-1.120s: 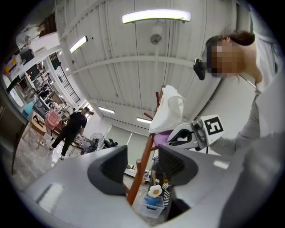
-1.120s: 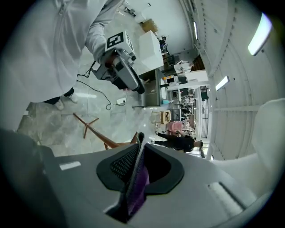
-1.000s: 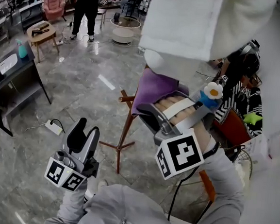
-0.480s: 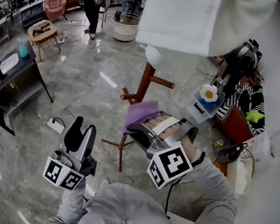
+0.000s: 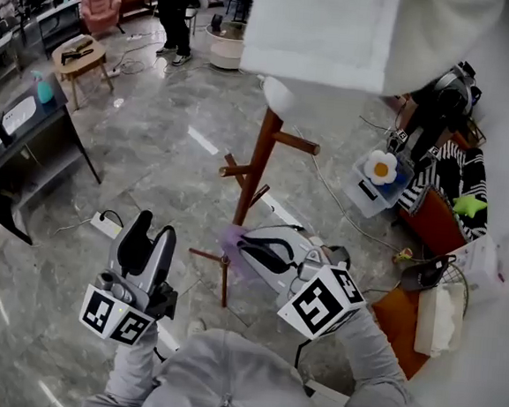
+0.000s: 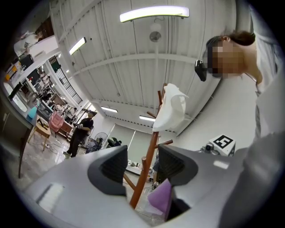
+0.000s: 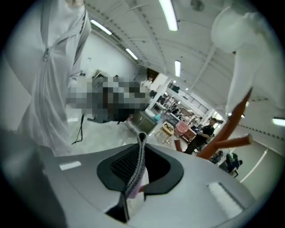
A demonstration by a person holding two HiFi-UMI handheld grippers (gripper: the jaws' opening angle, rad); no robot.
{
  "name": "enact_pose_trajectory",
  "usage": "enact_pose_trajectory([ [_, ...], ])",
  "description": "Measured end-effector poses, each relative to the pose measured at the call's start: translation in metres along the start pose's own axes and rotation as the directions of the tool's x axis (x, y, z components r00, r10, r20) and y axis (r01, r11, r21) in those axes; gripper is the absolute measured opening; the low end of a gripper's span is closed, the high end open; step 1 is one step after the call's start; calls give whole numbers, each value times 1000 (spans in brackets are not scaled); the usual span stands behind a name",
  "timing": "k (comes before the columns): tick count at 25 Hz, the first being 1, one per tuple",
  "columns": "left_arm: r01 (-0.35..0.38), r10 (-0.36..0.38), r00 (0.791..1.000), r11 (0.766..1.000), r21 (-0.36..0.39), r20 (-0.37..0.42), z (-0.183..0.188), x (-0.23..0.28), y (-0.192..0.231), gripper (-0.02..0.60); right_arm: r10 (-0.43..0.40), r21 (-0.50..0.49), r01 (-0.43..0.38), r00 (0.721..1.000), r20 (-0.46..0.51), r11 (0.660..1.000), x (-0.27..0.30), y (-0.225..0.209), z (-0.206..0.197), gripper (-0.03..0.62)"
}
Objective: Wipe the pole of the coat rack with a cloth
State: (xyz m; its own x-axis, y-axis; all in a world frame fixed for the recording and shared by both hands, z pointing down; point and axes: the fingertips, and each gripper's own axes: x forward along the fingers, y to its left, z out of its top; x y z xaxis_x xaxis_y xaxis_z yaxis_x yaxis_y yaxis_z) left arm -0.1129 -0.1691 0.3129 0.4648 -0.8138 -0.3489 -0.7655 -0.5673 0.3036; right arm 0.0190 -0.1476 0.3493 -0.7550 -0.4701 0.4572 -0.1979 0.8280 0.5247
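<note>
The right gripper (image 7: 140, 144) has its jaws pressed together on a thin fold of the purple cloth (image 7: 143, 181), a lilac sliver of which shows low down between the dark pads. From the head view, this gripper (image 5: 249, 246) reaches low and forward, with the cloth (image 5: 232, 240) bunched at its tip next to the lowest stretch of the pole (image 5: 256, 167), just above where the rack's legs (image 5: 205, 258) spread out. The cloth is blurred there, so contact with the wood cannot be confirmed. The left gripper (image 6: 141, 165) has its jaws well apart and nothing between them. Through the gap its own camera looks past to the reddish-brown pole (image 6: 143, 182) and the cloth (image 6: 161, 198) farther off. In the head view the left gripper (image 5: 149, 236) is held off to the left of the rack, apart from it, pointing up and forward. A white garment (image 5: 366, 40) hangs from the top of the rack, with short pegs (image 5: 297, 143) sticking out of the pole below it. All around is grey marbled floor (image 5: 153, 145), with a white power strip (image 5: 104, 224) lying left of the rack's base, a dark table (image 5: 38, 148) at the far left, and a person in black (image 5: 176, 5) standing in the background.
</note>
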Motion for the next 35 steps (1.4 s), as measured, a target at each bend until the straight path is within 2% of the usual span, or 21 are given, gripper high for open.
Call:
enact_pose_trajectory([
  [2,-3,3,1000,1000,4,-4,0,-1,1,233,-106,96,97,990,89,991,-11,-24,13,35],
  [3,-4,4,1000,1000,6,-6,-1,-1,1,233,-172,127,156,977,125,980,-19,-39,21,35],
  [5,-8,8,1000,1000,10,-9,0,-3,1,233,-325,179,295,930,172,939,-36,-69,33,35],
  [6,-10,10,1000,1000,12,-9,0,-4,2,233,-408,193,373,892,194,908,-46,-83,39,35],
  [7,-13,13,1000,1000,14,-9,1,-4,2,233,-491,197,454,843,222,869,-56,-97,48,35],
  [10,-19,20,1000,1000,17,-7,4,-6,4,233,-679,171,664,662,318,728,-79,-128,73,35],
  [11,-22,22,1000,1000,17,-8,4,-6,5,233,-717,148,716,615,328,682,-79,-133,75,35],
  [12,-24,24,1000,1000,16,-10,3,-7,6,233,-746,108,759,585,320,642,-75,-136,71,35],
  [13,-26,26,1000,1000,15,-12,2,-7,7,233,-763,45,791,572,301,610,-66,-136,63,35],
  [15,-29,29,999,1000,11,-16,1,-8,8,233,-762,-117,806,588,271,580,-36,-135,47,35],
  [17,-36,36,999,999,9,-18,0,-9,10,233,-753,-203,790,613,239,578,-10,-138,30,35],
  [19,-45,46,999,999,8,-21,-1,-11,13,233,-765,-202,789,613,199,580,1,-145,14,35],
  [21,-55,55,998,998,8,-24,-2,-12,17,233,-781,-194,798,601,173,571,3,-153,1,35],
  [26,-68,69,997,998,7,-32,-8,-11,22,233,-784,-229,797,597,166,559,9,-156,-14,35],
  [30,-74,74,997,997,9,-36,-9,-7,24,233,-786,-178,798,600,152,575,11,-151,-27,35],
  [35,-84,85,995,996,16,-50,-12,-6,24,233,-797,-3,800,599,80,600,13,-142,-61,35],
])
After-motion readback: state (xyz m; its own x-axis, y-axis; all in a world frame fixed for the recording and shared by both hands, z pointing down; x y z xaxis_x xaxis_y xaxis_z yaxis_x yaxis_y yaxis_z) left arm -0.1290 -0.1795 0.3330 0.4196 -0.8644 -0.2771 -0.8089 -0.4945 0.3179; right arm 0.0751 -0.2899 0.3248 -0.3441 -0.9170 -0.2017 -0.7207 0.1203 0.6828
